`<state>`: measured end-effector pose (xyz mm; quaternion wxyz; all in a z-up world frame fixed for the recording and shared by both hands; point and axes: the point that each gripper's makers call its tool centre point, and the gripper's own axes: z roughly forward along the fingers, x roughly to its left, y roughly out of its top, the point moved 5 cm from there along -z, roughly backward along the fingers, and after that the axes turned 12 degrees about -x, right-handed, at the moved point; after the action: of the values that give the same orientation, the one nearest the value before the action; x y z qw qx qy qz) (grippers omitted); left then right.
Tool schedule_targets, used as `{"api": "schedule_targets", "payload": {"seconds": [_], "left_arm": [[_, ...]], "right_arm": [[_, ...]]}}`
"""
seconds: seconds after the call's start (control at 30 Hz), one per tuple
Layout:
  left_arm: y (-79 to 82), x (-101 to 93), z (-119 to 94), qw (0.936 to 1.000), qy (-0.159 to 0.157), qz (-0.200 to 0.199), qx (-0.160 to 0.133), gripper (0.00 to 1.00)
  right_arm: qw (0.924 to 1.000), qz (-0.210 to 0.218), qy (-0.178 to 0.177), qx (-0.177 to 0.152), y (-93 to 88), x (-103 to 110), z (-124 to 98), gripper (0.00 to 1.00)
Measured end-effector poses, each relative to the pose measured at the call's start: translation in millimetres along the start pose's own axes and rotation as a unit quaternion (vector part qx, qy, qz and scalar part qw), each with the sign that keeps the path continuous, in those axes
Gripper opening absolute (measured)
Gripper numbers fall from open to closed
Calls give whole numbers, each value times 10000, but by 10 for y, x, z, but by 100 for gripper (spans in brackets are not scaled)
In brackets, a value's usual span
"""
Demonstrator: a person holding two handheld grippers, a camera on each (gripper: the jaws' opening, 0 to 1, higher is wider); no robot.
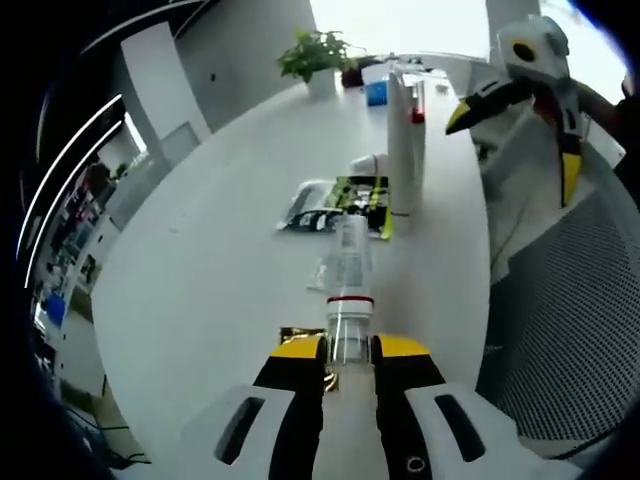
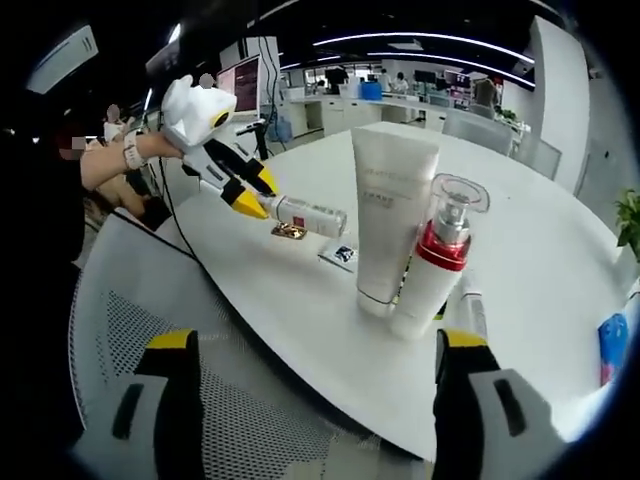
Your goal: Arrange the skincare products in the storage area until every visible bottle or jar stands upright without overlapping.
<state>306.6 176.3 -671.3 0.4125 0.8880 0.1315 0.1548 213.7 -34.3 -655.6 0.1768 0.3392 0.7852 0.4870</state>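
My left gripper is shut on the end of a clear bottle with a red band, which juts forward above the white table. The right gripper view shows that same clear bottle lying level in the left gripper. A tall white tube stands upright, with a pump bottle with a red collar right beside it. My right gripper is open and empty, off the table's edge in front of both. In the left gripper view the white tube stands beyond the held bottle, and the right gripper hangs at its right.
Flat sachets lie on the table beside the tube, and a small white bottle lies behind them. A potted plant and a blue box stand at the far edge. A mesh chair sits below the table's edge.
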Motion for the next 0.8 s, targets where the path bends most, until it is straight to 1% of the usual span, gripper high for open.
{"api": "schedule_targets", "payload": {"seconds": [0.1, 0.17, 0.23, 0.33, 0.37, 0.4, 0.5, 0.57, 0.63, 0.7, 0.8], "left_arm": [[26, -72, -20, 10000, -58, 53, -2, 15], [37, -112, -26, 9999, -97, 114, 8, 15], [52, -162, -31, 9997, -154, 168, 6, 15], [76, -232, -40, 9994, -228, 248, 0, 15], [79, -239, -41, 9994, -237, 258, 1, 15], [90, -263, -44, 9992, -267, 281, 3, 15], [119, -315, -50, 9988, -335, 346, -9, 15], [135, -348, -51, 9986, -373, 384, -24, 15], [139, -379, -46, 9983, -412, 411, -43, 15], [134, -425, -44, 9979, -473, 440, -29, 15], [128, -474, -43, 9974, -521, 492, 10, 15]], "right_arm": [[9999, -84, 67, -111, 55, 67, 46, 90], [9997, -140, 149, -143, 78, 120, 76, 85], [9994, -207, 229, -176, 101, 182, 118, 82], [9985, -334, 305, -300, 149, 255, 183, 74], [9984, -335, 309, -322, 157, 260, 190, 70], [9980, -327, 324, -430, 191, 277, 221, 68], [9966, -496, 380, -529, 251, 308, 291, 62], [9960, -552, 456, -534, 270, 332, 344, 57], [9947, -680, 504, -592, 297, 351, 404, 55], [9931, -870, 563, -545, 298, 373, 460, 53], [9916, -1080, 625, -337, 264, 392, 545, 51]]}}
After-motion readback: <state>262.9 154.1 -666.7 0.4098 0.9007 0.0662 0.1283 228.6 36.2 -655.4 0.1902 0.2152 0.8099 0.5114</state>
